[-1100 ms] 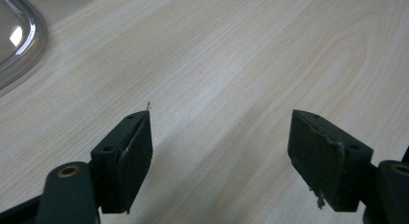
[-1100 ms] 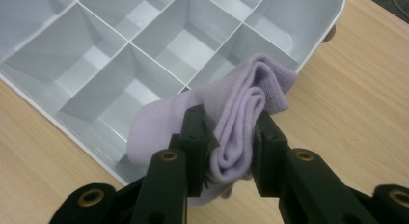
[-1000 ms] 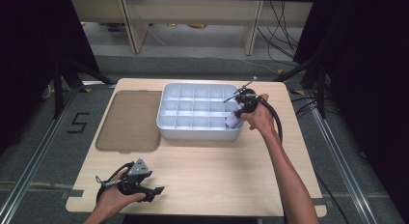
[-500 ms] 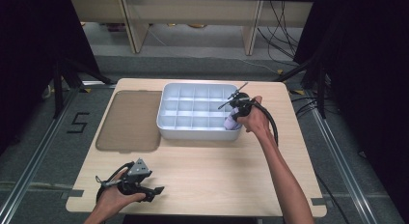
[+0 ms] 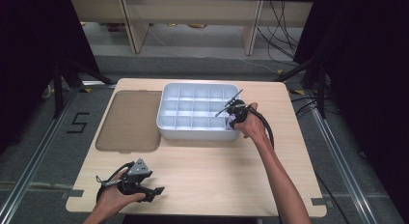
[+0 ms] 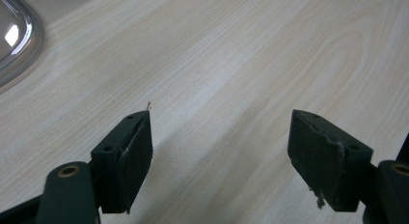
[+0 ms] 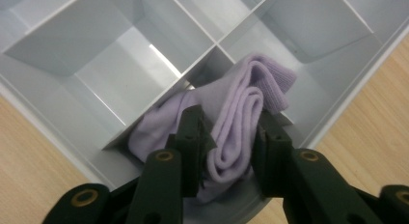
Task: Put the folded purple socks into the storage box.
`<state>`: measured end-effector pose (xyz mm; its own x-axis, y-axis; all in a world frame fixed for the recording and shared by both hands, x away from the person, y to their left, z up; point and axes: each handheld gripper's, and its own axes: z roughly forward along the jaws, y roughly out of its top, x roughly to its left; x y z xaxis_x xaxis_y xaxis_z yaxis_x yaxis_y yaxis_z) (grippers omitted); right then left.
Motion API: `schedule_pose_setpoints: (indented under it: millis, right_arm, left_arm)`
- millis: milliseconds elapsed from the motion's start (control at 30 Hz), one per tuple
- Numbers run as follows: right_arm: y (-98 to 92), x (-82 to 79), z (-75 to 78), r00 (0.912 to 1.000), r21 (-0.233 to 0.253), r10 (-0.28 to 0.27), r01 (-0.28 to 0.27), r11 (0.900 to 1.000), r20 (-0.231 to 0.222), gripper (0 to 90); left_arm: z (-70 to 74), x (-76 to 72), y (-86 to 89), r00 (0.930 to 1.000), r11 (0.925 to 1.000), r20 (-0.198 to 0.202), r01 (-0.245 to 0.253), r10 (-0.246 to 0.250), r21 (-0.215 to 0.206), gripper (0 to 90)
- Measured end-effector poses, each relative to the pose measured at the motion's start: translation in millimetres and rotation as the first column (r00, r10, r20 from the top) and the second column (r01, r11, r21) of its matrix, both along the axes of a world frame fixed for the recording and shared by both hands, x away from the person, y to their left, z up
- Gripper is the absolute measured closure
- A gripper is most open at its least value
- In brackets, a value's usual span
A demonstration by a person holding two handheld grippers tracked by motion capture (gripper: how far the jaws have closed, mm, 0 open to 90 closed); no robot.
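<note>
**Tongs pressing a lilac sock into the corner cell of the organiser**

Right tongs [image 7: 226, 137] were closed around a rolled lilac sock [image 7: 241, 113], the two black jaws pinching its folded middle from either side. Seen from the right gripper view, the sock sat partly down in a corner compartment of the grey divided tray [image 7: 96, 55], with its ribbed cuff riding up over the divider toward the next cell. From the high view, the right tongs [image 5: 230, 114] hovered at the tray's near right corner, and the tray [image 5: 193, 132] stood at the middle of the desk [image 5: 217, 171], just beside a flat brownish lid [image 5: 129, 120] lying to its left.

Left tongs [image 6: 219, 151] rested well apart from all this at the near left edge of the desk, jaws spread wide over bare wood and holding nothing; in the high view they [image 5: 152, 190] lay low beside the person's hand.

Judging by this, the step in hand was stowing the sock in its cell, and it looked nearly done but not finished. The next move would probably call for pushing the bundle a little deeper so the cuff cleared the divider, then opening the jaws and lifting straight up, so the knit fabric did not catch on the pads and come back out. Every other visible cell looked empty.
</note>
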<state>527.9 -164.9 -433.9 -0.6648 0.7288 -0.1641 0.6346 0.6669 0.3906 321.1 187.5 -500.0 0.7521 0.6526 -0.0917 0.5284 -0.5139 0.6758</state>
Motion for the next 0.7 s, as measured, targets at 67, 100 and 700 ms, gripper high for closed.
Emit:
schedule_pose_setpoints:
  millis: [67,100,700]
  right_arm:
    - [-1.3,-0.8,5.3,1.0000,0.019,-0.003,0.003,1.000,0.001,65.0]
    - [-1.8,-1.6,8.3,0.9999,0.030,-0.008,0.008,1.000,0.010,62.7]
    - [2.1,8.7,-2.6,0.9991,0.051,-0.021,0.023,0.998,-0.037,84.3]
  left_arm:
    - [0.3,0.1,0.1,1.0000,1.0000,-0.001,0.005,-0.005,-0.002,23.7]
    - [0.3,0.2,-0.1,1.0000,1.0000,-0.002,0.006,-0.006,-0.002,23.7]
    - [2.2,-0.2,2.2,1.0000,0.9999,0.002,0.003,-0.003,-0.011,23.6]
